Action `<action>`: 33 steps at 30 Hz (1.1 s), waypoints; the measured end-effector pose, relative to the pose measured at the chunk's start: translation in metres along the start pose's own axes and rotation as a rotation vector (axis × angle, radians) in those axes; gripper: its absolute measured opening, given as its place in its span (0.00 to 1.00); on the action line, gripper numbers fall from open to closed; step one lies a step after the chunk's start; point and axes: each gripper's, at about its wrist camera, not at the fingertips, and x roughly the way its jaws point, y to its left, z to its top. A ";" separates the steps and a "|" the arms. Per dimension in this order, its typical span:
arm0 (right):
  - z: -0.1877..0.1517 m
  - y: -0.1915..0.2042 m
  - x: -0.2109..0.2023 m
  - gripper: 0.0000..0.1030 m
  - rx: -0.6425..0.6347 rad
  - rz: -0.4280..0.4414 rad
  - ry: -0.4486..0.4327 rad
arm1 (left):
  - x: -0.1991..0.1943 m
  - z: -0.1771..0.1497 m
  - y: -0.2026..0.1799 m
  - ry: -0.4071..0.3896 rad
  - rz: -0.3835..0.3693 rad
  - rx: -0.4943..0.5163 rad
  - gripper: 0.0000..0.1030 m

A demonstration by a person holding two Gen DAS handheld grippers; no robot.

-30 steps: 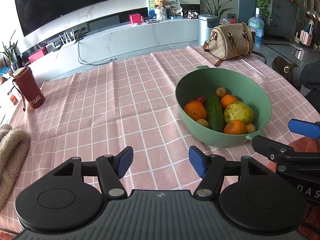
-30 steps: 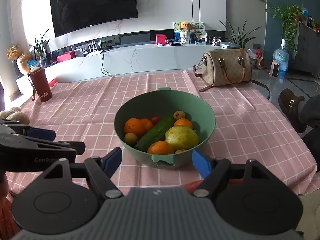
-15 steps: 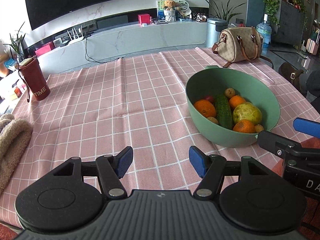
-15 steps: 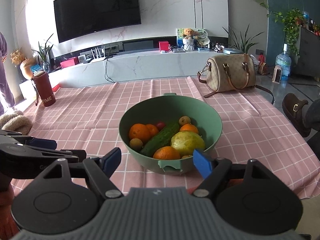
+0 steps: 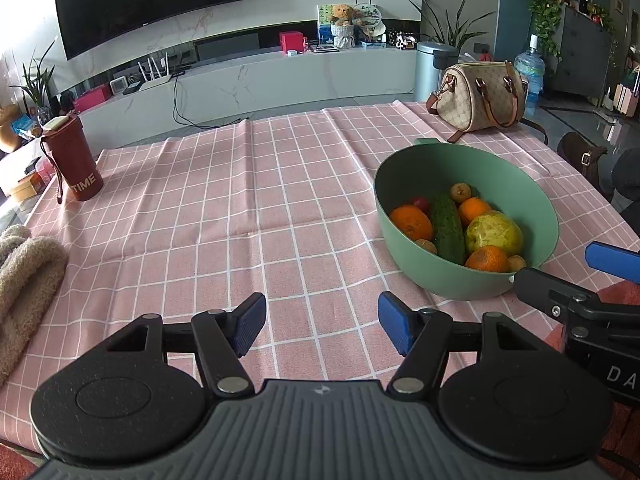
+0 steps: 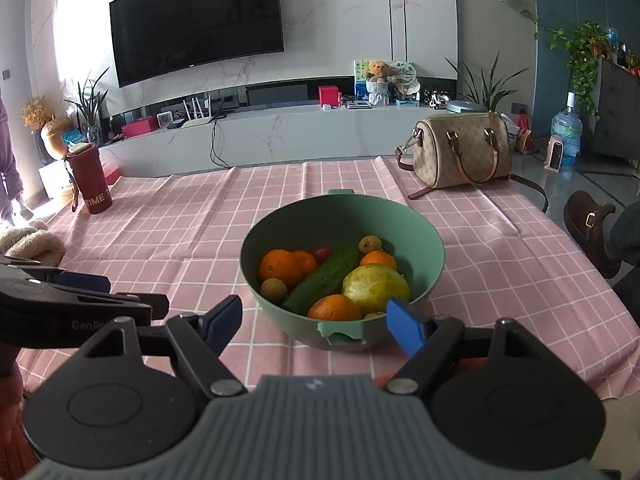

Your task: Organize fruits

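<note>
— Jaws first: how do they stand?
— Both pairs are spread wide and grasp nothing. The left gripper [image 5: 322, 322] sits low in the left wrist view over bare pink checked cloth [image 5: 240, 208]; the right gripper [image 6: 314, 324] sits low in the right wrist view, its blue pads flanking the near rim of the green bowl [image 6: 434, 240] without touching it.
— And the fruit?
— All in that bowl, centre of the right wrist view and right of centre in the left one [image 5: 480, 280]. Oranges [image 6: 280, 267], a dark green cucumber [image 6: 326, 278] lying diagonally, a big yellow-green fruit [image 6: 376, 286], a small red fruit [image 6: 322, 252] and a few small brownish ones [image 6: 274, 290].
— What surrounds it on the bench?
— A beige handbag [image 6: 460, 148] upper right, well apart from the bowl. A red cup [image 6: 90, 178] marked TIME at far left, and a fluffy beige cloth [image 6: 34, 242] at the left edge.
— Anyone about?
— A brown shoe [image 6: 590, 232] at the right edge.
</note>
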 end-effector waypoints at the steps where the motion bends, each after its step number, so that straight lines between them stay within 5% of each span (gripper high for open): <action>1: 0.000 0.000 0.000 0.74 0.002 0.001 0.000 | 0.000 0.000 0.000 0.001 -0.002 0.001 0.73; 33: -0.001 -0.001 0.000 0.74 -0.006 0.002 0.003 | -0.003 0.002 0.002 0.003 -0.012 -0.010 0.73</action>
